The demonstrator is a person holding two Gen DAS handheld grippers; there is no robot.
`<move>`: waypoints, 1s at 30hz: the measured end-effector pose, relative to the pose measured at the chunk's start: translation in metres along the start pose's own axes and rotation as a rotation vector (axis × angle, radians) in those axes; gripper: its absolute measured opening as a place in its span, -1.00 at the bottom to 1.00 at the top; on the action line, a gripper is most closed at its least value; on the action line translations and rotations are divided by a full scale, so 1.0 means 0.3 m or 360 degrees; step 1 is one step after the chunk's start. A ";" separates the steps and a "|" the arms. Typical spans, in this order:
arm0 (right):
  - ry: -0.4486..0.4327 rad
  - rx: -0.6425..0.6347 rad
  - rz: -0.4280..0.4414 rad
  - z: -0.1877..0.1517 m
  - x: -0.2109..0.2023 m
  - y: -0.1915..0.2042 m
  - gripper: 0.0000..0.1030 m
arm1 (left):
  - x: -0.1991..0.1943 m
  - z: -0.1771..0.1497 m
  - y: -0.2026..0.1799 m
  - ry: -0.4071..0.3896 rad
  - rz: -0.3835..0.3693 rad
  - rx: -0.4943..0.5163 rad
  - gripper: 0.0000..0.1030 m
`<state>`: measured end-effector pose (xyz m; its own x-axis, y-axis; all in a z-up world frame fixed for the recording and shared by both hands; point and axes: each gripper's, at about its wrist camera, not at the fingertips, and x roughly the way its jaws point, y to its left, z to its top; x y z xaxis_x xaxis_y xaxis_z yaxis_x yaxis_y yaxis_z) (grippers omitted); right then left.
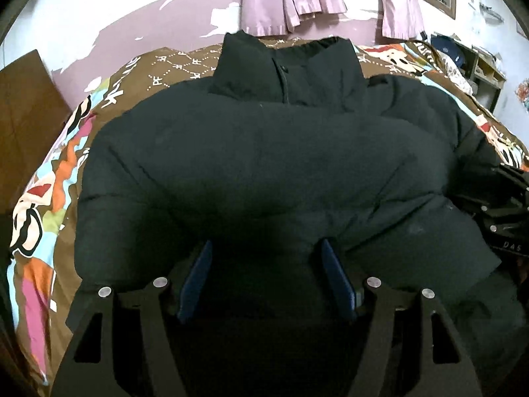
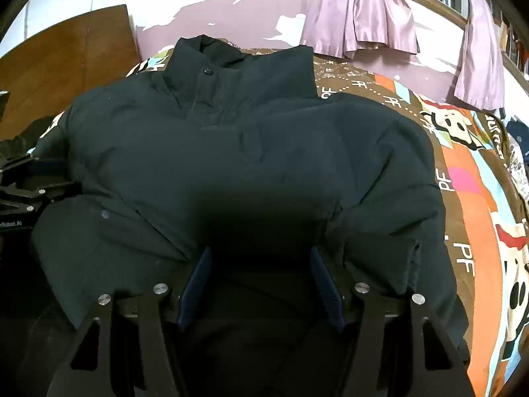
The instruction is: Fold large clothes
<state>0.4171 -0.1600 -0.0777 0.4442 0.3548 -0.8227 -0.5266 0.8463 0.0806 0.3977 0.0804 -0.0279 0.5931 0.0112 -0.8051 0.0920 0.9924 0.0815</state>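
A large black puffer jacket (image 1: 264, 152) lies on the bed, collar at the far end, sleeves folded across the front. It also fills the right wrist view (image 2: 251, 158). My left gripper (image 1: 267, 251) is open, its blue-padded fingers (image 1: 198, 274) spread over the jacket's near edge, with dark fabric between them. My right gripper (image 2: 261, 254) is open in the same way over the near edge, right of the left one. The right gripper's body shows at the right edge of the left wrist view (image 1: 506, 211), and the left gripper's body at the left edge of the right wrist view (image 2: 23, 192).
The bed has a brown cartoon-print cover (image 1: 49, 205) (image 2: 469, 198). A wooden headboard (image 2: 66, 53) stands at the left. Purple curtains (image 2: 363, 10) hang on the far wall. A shelf with clutter (image 1: 479, 66) stands at the far right.
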 end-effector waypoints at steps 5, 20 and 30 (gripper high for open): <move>-0.0119 0.0101 0.0165 0.017 -0.065 -0.040 0.27 | 0.011 -0.007 0.014 -0.0001 -0.0032 -0.0021 0.21; -0.0113 0.0674 0.0256 0.565 0.133 -0.276 0.57 | 0.096 0.506 0.241 -0.0229 -0.0148 -0.0527 0.21; -0.0178 0.0752 0.0252 0.720 0.275 -0.287 0.31 | 0.292 0.676 0.294 -0.0136 -0.0133 -0.0592 -0.27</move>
<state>0.6556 -0.1177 -0.0310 0.4742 0.5115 -0.7166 -0.2199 0.8569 0.4662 0.6200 0.1441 0.0280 0.6618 -0.0666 -0.7467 -0.1440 0.9662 -0.2138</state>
